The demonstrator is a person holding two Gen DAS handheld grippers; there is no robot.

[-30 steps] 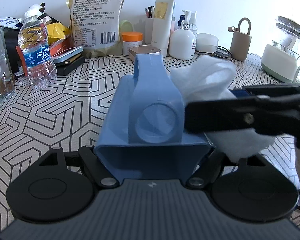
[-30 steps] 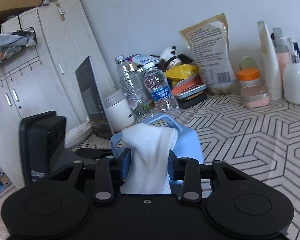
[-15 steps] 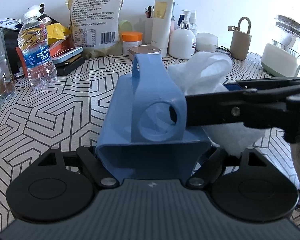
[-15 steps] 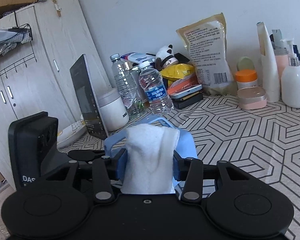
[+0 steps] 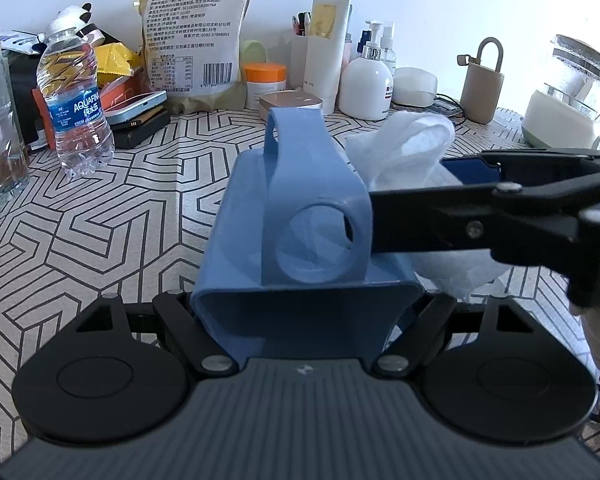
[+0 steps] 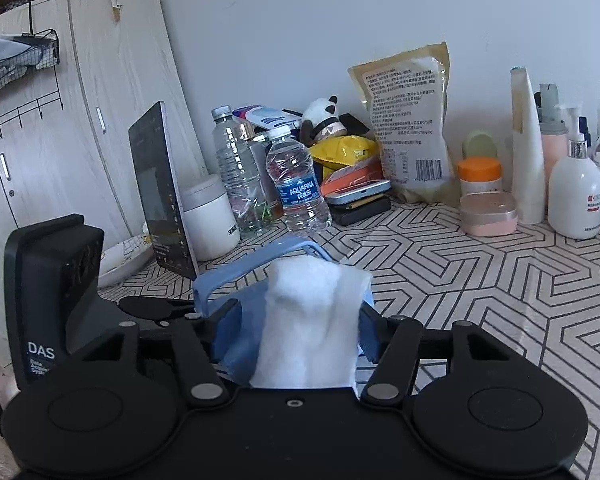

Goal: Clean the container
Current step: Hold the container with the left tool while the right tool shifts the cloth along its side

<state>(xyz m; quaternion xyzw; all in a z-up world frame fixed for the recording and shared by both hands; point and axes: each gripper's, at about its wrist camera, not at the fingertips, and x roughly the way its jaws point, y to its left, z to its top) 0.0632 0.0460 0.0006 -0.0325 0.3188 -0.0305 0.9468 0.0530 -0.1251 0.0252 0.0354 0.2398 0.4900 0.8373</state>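
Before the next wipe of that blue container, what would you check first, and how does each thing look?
1. Left gripper clamped on the blue container: ok, its fingers press both sides.
2. Right gripper holding the white cloth: ok, shut on it.
3. Cloth touching the container: ok, it lies against the right side in the left wrist view.
4. Container held above the patterned table: cannot tell.
5. Water bottle clear of the work: ok, it stands apart to the left.
6. Container clean inside: cannot tell, the inside is hidden.
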